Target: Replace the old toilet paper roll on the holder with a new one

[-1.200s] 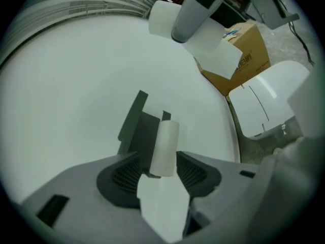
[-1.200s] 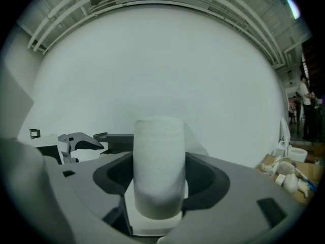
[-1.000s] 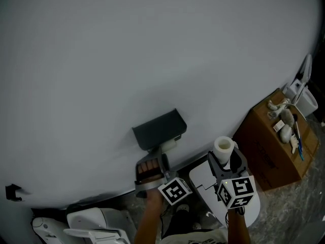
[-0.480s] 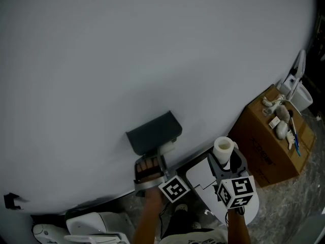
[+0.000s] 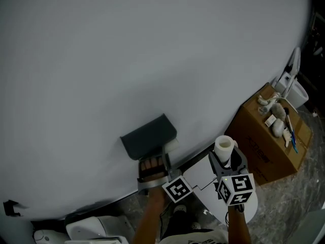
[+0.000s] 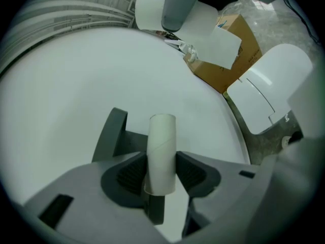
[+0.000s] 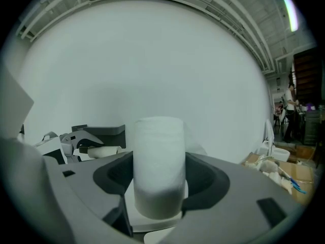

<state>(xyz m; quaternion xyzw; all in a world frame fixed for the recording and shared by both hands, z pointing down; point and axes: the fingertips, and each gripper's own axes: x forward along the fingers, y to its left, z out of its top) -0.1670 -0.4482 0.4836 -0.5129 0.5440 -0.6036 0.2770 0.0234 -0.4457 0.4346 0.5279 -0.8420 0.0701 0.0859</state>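
**Asker:** What sits at the left of the head view?

**Me:** My left hand-held gripper [image 5: 163, 155], low and just left of centre. It points up at the dark grey holder [image 5: 148, 136] on the pale wall [image 5: 127, 60]. Its jaws are clenched on the old cardboard tube [image 6: 161, 154], which is bare of paper. In the left gripper view the tube stands between the two pads, gripped near its nearer end, with its far end toward the wall.

**Asker:** Is the tube off the holder?

**Me:** I cannot tell. It lies just under the holder's cover, and one grey arm of the holder shows just left of it.

**Asker:** And further right?

**Me:** My right hand-held gripper [image 5: 225, 159], beside the left one but apart from it, low and right of centre. It is grasping the new roll [image 5: 224, 147], a full white one whose core hole faces the head camera. In the right gripper view the roll fills the gap between the jaws, and both pads press on its sides. The roll is clear of the holder, to its right and a little lower in the frame.

**Asker:** What lies under the two tools?

**Me:** A white rounded lid [image 5: 200, 179], partly hidden behind both marker cubes.

**Asker:** And at the right edge?

**Me:** A brown cardboard box [image 5: 264, 146] stands against the wall. On top of it are small pale objects [image 5: 274, 121] and a blue-handled thing [image 5: 291, 136]. At the far right of the right gripper view a person [image 7: 290, 105] stands well away.
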